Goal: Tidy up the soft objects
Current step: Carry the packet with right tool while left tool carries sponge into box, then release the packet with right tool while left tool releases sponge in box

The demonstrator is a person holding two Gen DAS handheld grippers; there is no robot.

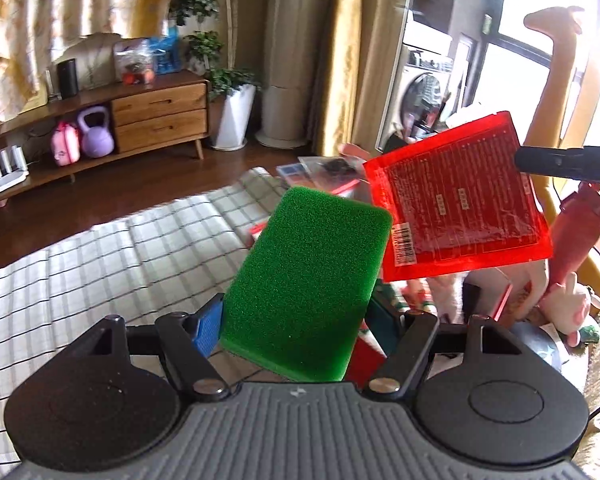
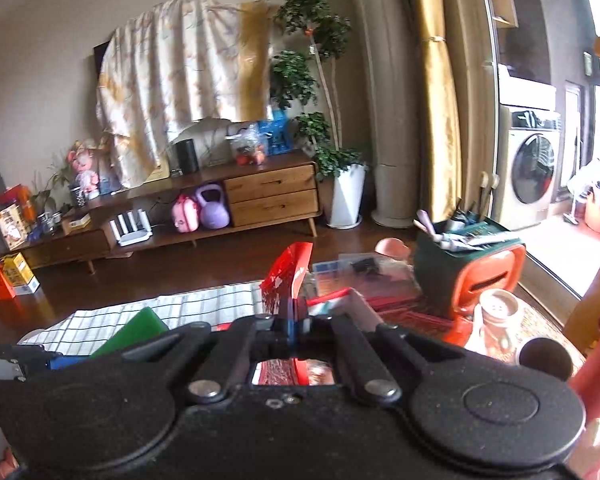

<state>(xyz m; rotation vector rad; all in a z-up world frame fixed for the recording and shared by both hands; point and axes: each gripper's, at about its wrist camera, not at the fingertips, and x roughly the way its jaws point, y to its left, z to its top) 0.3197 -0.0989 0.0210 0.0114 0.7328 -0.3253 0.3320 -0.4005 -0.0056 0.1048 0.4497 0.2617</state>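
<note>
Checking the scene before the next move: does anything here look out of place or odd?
Nothing looks spilled or damaged. The left gripper holds a green sponge tilted in the air, and the right gripper pinches a red packet beside it, above the checked cloth.

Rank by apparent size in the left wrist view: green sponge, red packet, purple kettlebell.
1. green sponge and red packet: look about alike; both are held near the camera, so no ranking between them.
2. purple kettlebell: smallest, but far away.
</note>
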